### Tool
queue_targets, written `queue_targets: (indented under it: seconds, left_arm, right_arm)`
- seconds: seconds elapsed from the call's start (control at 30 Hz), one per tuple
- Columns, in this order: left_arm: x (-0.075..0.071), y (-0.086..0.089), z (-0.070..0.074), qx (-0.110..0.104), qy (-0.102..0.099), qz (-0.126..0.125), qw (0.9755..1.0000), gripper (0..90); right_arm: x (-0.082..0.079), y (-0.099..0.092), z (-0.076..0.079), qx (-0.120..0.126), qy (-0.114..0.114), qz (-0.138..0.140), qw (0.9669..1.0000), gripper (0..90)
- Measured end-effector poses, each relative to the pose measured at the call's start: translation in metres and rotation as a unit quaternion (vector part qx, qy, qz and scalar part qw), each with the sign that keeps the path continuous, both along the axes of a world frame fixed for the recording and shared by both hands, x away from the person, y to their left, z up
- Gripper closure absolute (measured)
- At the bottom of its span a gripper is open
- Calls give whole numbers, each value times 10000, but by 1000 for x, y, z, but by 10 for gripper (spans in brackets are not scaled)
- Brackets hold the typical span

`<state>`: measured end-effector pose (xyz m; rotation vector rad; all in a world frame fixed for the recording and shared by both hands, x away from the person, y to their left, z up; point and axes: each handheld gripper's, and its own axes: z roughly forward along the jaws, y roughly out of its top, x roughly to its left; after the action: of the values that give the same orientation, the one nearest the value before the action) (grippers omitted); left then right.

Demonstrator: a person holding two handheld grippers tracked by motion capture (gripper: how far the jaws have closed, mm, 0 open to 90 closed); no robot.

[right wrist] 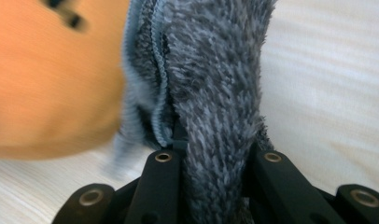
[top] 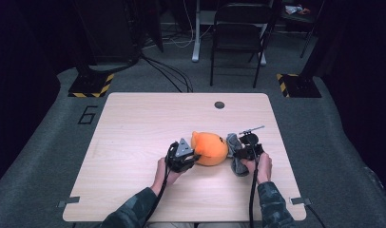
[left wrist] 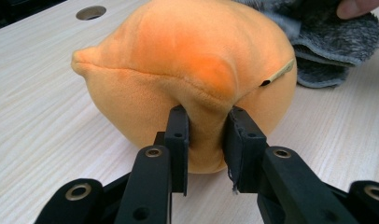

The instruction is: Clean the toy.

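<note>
Pinching a fold of the orange plush toy [left wrist: 187,79], the left claw [left wrist: 207,140] has its jaws nearly closed on the fabric at the toy's near side, while the right claw [right wrist: 215,172] is clamped on a thick wad of grey fuzzy cloth [right wrist: 211,84]. Both grasps look secure, so the picking-up part seems done; what is left, by my reading, is to bring cloth and toy together or pull them apart, and the pictures do not settle which. In the high view the toy [top: 209,148] sits on the wooden counter [top: 143,123] toward its near edge, with the cloth [top: 235,152] touching its right side and partly under the right hand [top: 263,166]. A blue stitched hem runs along the cloth, possibly a sock cuff. A round cable hole [top: 219,105] lies well apart at the far edge; a folding chair [top: 238,33] stands beyond the counter. Nothing blocks either claw.
</note>
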<state>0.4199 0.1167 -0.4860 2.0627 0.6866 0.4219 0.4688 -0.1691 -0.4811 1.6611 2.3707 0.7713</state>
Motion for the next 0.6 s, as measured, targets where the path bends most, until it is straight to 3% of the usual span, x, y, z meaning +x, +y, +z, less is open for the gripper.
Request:
queue_targets:
  seconds: [0.07, 0.23, 0.33, 0.4, 0.5, 0.6]
  left_arm:
    - [1, 1, 0, -6, -3, 22, 10000, 720]
    - [0, 1, 0, -1, 2, 22, 10000, 716]
    - [1, 1, 0, 5, -6, 29, 10000, 714]
    - [0, 1, 0, -1, -1, 36, 10000, 712]
    - [0, 1, 0, -4, -1, 34, 10000, 708]
    - [0, 1, -1, -17, -16, 30, 10000, 687]
  right_arm:
    - [0, -1, 2, -65, -26, 0, 10000, 776]
    - [-6, 5, 32, -44, -459, 135, 9988, 775]
    - [-15, 17, 60, 60, -857, 350, 9957, 775]
    - [-19, 24, 69, 145, -984, 480, 9939, 774]
    - [-26, 40, 78, 202, -1013, 757, 9918, 774]
    - [-27, 55, 72, 40, -900, 960, 9913, 775]
